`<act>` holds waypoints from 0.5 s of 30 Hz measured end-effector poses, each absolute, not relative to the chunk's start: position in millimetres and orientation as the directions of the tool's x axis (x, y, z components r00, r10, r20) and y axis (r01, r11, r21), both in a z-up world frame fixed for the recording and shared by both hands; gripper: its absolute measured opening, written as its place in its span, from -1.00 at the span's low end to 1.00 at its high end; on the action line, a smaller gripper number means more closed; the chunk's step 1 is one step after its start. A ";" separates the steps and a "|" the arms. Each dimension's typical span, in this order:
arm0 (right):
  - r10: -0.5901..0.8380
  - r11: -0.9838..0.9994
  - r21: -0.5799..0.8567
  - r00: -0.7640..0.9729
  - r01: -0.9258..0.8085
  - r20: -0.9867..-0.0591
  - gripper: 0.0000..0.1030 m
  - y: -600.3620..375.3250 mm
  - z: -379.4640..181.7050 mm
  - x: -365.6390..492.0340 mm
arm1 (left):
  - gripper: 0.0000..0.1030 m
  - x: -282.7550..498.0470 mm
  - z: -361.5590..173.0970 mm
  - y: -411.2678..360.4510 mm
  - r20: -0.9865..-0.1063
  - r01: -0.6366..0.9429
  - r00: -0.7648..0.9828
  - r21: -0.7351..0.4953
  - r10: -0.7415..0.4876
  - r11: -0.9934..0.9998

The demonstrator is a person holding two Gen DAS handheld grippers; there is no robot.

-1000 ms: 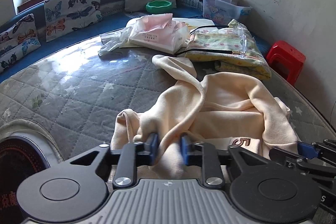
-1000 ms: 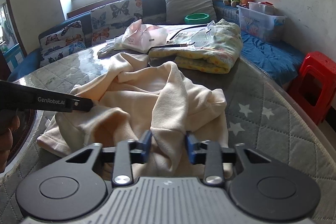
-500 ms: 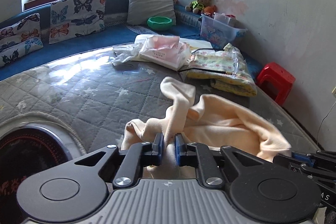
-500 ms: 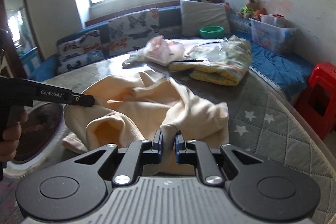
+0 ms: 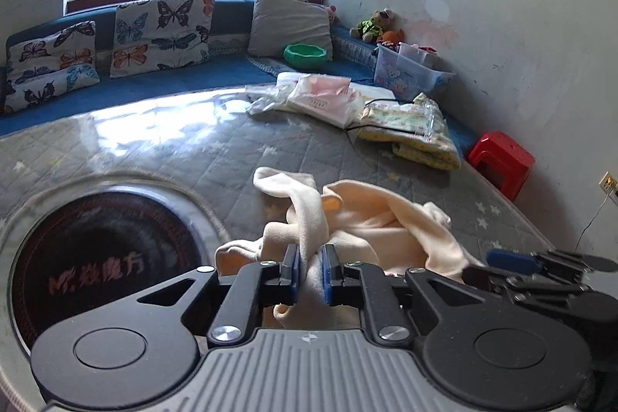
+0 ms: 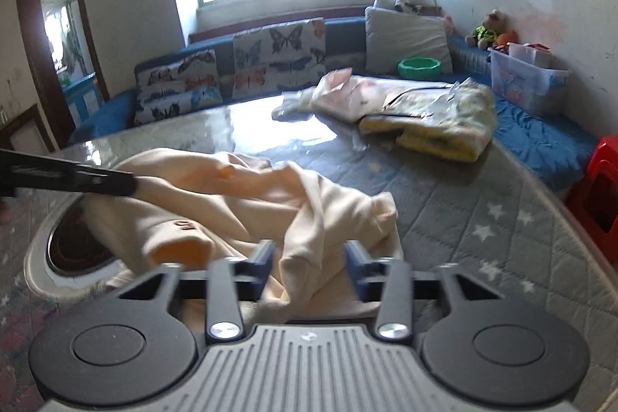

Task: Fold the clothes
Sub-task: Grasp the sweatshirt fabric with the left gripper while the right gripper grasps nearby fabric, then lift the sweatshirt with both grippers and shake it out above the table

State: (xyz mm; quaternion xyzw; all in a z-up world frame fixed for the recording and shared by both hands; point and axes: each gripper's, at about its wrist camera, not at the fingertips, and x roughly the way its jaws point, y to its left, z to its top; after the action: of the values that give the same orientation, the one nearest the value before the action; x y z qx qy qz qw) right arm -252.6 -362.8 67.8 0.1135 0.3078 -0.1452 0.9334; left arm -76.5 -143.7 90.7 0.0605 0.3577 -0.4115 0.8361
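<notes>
A crumpled cream garment [image 5: 370, 219] lies on the grey quilted surface [image 5: 185, 149]. My left gripper [image 5: 309, 257] is shut on a bunched fold of it, with the cloth pinched between the blue pads. In the right wrist view the same garment [image 6: 216, 195] spreads out to the left, where the left gripper's black fingers [image 6: 96, 178] hold its far edge. My right gripper [image 6: 311, 253] has its jaws opening. A fold of the garment stands between them, and neither pad presses on it. The right gripper's blue pad [image 5: 510, 257] shows at the right in the left wrist view.
A dark round plate with red lettering [image 5: 96, 257] is set into the near left of the surface. A folded yellow-green blanket [image 5: 409, 130] and a pink plastic package [image 5: 324, 99] lie at the far side. A red stool [image 5: 502, 161] stands to the right, with a clear storage box [image 5: 409, 72] behind it.
My left gripper has pulled back and to the left with the garment, dragging it towards the round plate. My right gripper closed on a fold, then spread its jaws apart.
</notes>
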 end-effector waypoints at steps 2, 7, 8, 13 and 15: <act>-0.189 0.938 0.113 0.757 0.328 -0.626 -0.12 -358.7 59.9 -243.1 | -0.75 -77.1 84.1 -136.1 -0.662 0.723 0.400 -0.198 -0.634 0.662; -0.156 0.951 0.092 0.717 0.295 -0.680 -0.64 -353.6 39.1 -219.6 | -0.66 -76.7 68.1 -124.3 -0.691 0.710 0.385 -0.202 -0.612 0.675; -0.145 0.953 0.099 0.716 0.288 -0.683 -0.67 -353.1 36.7 -217.8 | -0.66 -76.3 67.1 -124.6 -0.696 0.709 0.385 -0.197 -0.606 0.677; -0.140 0.958 0.099 0.740 0.270 -0.658 -0.77 -351.6 46.1 -222.4 | -0.39 -72.4 61.6 -130.9 -0.703 0.714 0.391 -0.176 -0.594 0.678; -0.139 0.960 0.100 0.751 0.263 -0.645 -0.77 -352.9 52.7 -224.5 | -0.39 -69.3 60.7 -135.8 -0.703 0.715 0.396 -0.168 -0.591 0.679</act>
State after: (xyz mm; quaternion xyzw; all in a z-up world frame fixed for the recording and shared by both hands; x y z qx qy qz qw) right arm -224.5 -352.9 52.7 0.0924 0.3356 -0.1080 0.9312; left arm -69.3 -135.8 60.7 0.0806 0.3848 -0.3925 0.8315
